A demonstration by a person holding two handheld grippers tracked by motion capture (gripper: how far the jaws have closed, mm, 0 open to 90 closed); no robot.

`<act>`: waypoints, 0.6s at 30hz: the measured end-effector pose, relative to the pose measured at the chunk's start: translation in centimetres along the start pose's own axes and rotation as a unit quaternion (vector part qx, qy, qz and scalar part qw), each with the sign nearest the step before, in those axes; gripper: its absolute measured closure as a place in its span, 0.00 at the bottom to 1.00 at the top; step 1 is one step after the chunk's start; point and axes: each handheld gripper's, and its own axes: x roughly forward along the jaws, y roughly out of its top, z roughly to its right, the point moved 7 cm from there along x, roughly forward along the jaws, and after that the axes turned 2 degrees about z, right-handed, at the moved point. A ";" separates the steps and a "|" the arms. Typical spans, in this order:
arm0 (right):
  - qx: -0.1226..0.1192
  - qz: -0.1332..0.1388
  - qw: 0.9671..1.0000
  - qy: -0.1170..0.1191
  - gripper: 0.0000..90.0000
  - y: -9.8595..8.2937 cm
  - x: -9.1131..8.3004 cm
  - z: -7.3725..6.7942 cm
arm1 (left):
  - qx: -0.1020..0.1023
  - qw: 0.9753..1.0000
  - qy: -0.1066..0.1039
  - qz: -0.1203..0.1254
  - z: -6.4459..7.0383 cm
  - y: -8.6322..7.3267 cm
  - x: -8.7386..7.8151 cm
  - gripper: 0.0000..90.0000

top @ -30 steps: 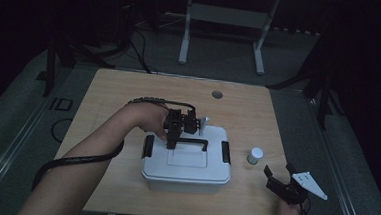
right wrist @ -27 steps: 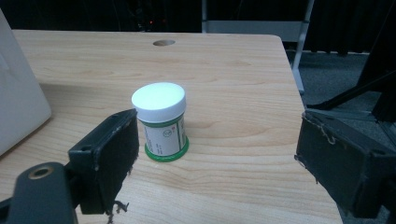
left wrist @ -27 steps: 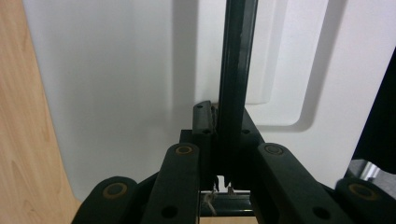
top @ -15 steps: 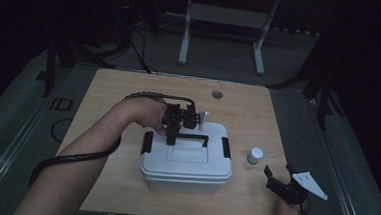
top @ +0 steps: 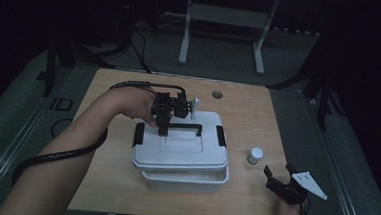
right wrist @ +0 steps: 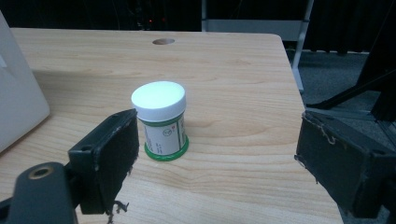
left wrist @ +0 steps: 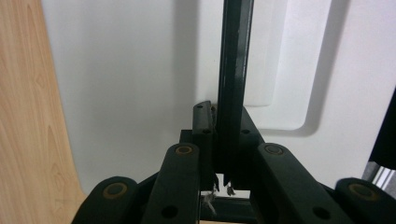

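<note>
A white box (top: pixel 180 171) sits in the middle of the wooden bench (top: pixel 258 111). Its white lid (top: pixel 178 149) has a thin black handle (top: pixel 183 130) on top and a black clip at each end. The lid looks lifted and tipped a bit, with the tub showing under its front edge.

The left tongs (top: pixel 164 131) are closed tight on the left end of the handle. In the left gripper view the dark bar (left wrist: pixel 232 88) runs up between the two black jaws, and they squeeze it from both sides.

The right tongs (top: pixel 279 174) are wide open and hold nothing. They hover low over the right front corner of the bench. A small jar (right wrist: pixel 161 120) with a white cap and a green band stands upright just in front of them, apart from the box and not touched.

I think the lid is light, hard plastic. It is stiff, so it will not bend, but it is smooth and wide. Held by one end of the handle, it may swing or tip. The handle is the best place to hold it, and the middle of the bar would keep it more level.

The jar looks light and hard too. Its round side could slip, so grab it around the body, below the cap
</note>
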 end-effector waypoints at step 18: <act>-0.005 -0.001 1.000 -0.001 0.14 0.0 0.1 0.0 | -0.053 0.998 0.013 0.010 -0.6 -6.5 -1.8 0.93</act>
